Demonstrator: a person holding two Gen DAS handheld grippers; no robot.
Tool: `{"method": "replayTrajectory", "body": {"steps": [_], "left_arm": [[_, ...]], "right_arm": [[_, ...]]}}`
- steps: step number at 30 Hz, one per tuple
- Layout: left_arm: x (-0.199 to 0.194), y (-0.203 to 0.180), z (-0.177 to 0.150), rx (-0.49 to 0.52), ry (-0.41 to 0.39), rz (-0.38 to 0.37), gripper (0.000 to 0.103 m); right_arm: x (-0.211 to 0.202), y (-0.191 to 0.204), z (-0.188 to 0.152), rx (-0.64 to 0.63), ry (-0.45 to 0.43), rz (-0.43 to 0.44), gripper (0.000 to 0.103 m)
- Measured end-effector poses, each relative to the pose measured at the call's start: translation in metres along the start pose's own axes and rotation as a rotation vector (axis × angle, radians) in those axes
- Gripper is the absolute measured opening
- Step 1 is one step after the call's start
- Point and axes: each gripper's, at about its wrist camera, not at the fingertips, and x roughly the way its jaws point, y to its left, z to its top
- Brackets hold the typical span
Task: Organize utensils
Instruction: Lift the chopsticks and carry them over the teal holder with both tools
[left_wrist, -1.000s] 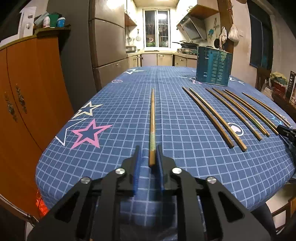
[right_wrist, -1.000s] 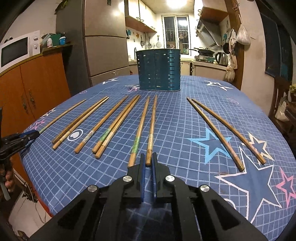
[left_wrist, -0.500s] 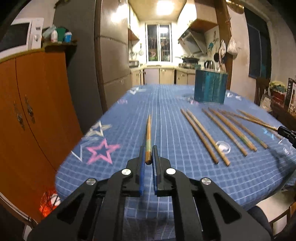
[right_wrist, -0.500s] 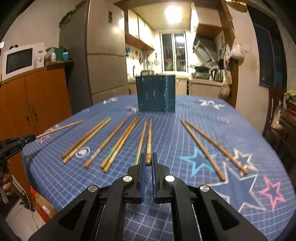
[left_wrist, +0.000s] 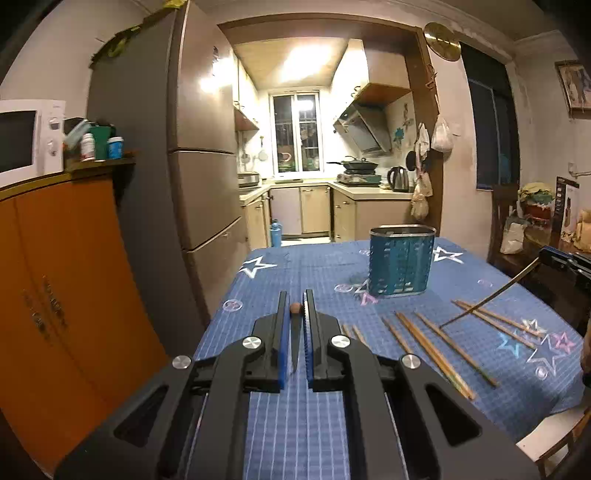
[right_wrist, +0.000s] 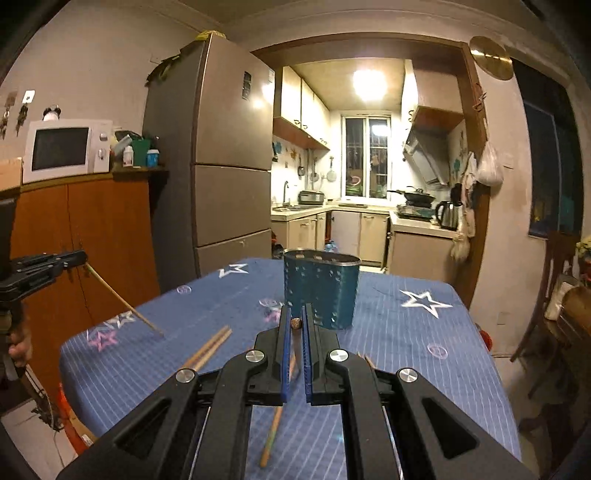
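Observation:
My left gripper (left_wrist: 295, 300) is shut on the butt end of a wooden chopstick (left_wrist: 295, 307), whose shaft droops below the fingers. My right gripper (right_wrist: 296, 314) is likewise shut on another chopstick (right_wrist: 295, 324). Both are lifted above the blue star-patterned tablecloth (left_wrist: 317, 273). The teal perforated utensil holder (left_wrist: 400, 260) (right_wrist: 320, 290) stands upright farther back. In the left wrist view the right gripper (left_wrist: 554, 258) shows at the right edge, its chopstick (left_wrist: 491, 299) slanting down toward the cloth. In the right wrist view the left gripper (right_wrist: 55, 264) shows at the left, its chopstick (right_wrist: 122, 301) slanting likewise.
Several chopsticks (left_wrist: 436, 343) (right_wrist: 207, 349) lie in rows on the cloth, one with a green band (right_wrist: 273, 432) under the right gripper. An orange cabinet (left_wrist: 55, 295) and a fridge (left_wrist: 199, 184) flank the table's left side. A chair (right_wrist: 554, 295) stands at the right.
Both grippers rose from the table, each lifting a chopstick by its near end, and tipped up toward level. The far ends of the held chopsticks now hang downward.

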Motion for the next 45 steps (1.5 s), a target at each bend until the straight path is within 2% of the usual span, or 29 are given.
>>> {"method": "replayTrajectory", "body": {"steps": [7,15,21,30,38,45], "left_arm": [[0.025,-0.01,0.034,0.015,0.012,-0.029,0.006],[0.041,-0.022,0.074,0.016,0.004,-0.059,0.005],[0.048,-0.036,0.101,0.001,-0.013,-0.109,0.005],[0.068,-0.049,0.165,-0.055,-0.049,-0.191,0.005],[0.094,-0.069,0.216,-0.069,-0.088,-0.239,0.005],[0.136,-0.091,0.243,-0.096,-0.104,-0.258,0.005]], "right_arm": [[0.028,-0.011,0.035,-0.001,0.031,0.029,0.007],[0.047,-0.024,0.068,0.012,0.032,0.039,0.007],[0.052,-0.033,0.092,0.014,0.02,0.033,0.007],[0.062,-0.053,0.166,0.011,-0.034,0.01,0.007],[0.092,-0.071,0.234,0.008,-0.069,-0.012,0.007],[0.128,-0.088,0.26,0.029,-0.069,-0.018,0.007]]}}
